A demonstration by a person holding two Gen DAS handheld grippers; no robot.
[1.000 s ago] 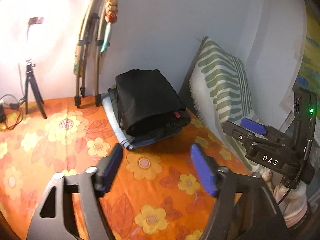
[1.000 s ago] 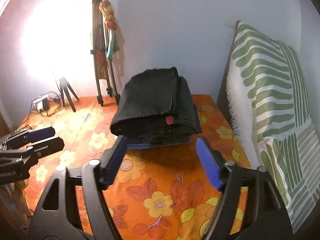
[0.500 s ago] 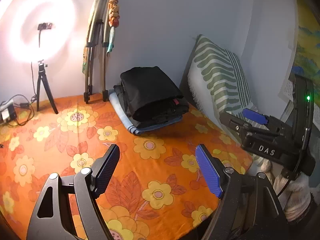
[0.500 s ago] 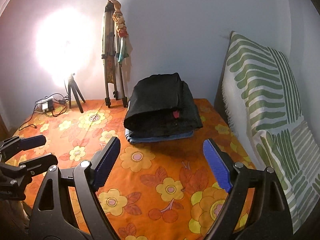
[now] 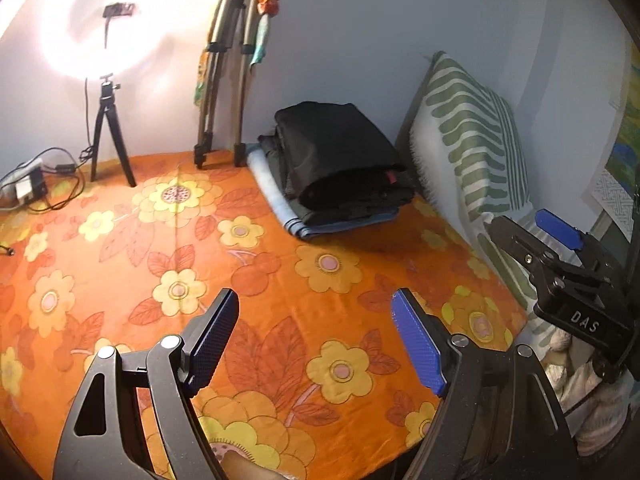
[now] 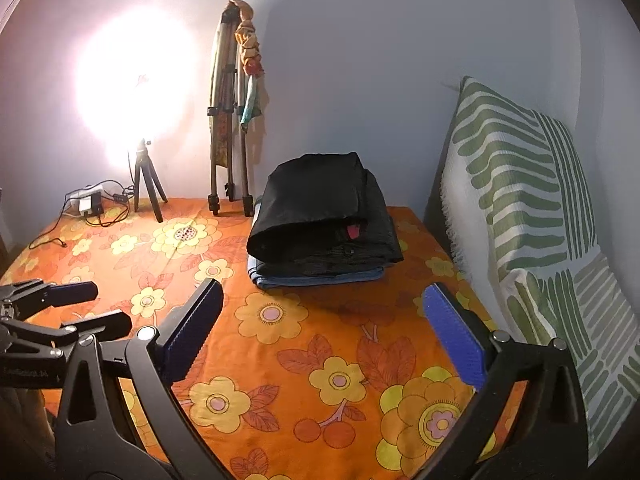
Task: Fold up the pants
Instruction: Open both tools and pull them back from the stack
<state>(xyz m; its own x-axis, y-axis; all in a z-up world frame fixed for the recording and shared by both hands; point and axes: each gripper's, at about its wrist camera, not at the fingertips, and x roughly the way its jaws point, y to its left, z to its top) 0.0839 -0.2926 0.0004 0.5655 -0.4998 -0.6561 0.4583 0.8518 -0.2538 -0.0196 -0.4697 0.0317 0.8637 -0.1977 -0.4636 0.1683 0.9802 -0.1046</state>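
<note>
- While both tools hang above the near edge of the surface [image 6: 304, 360], we see the left tool [image 5: 316, 338] with its two blue-padded fingers spread wide and nothing between them.
- The right tool [image 6: 332, 328] is spread just as wide and also carries nothing; in the left wrist view it shows at the right edge [image 5: 560, 264], its fingers apart there too.
- In the right wrist view the left tool appears at the left edge [image 6: 72, 308], again with a gap between its fingers.
- The folded black pants [image 6: 320, 208] lie on top of a stack of folded clothes [image 6: 320, 274] at the far right of the surface, well apart from both tools; a small red tag shows at the near fold.
- The bottom of that stack is a light blue piece [image 5: 280, 204], touching the orange flowered cloth that covers the surface.
- Just right of the stack a green-and-white striped pillow [image 6: 520, 208] leans upright against the wall.
- Far left, a bright ring light on a small black tripod [image 5: 106, 128] stands on the surface, with cables and a power strip [image 5: 28, 188] beside it.
- Between the light and the stack, a folded tripod [image 6: 228, 120] leans against the wall, with a cloth strip [image 6: 250, 64] hanging from its top.
</note>
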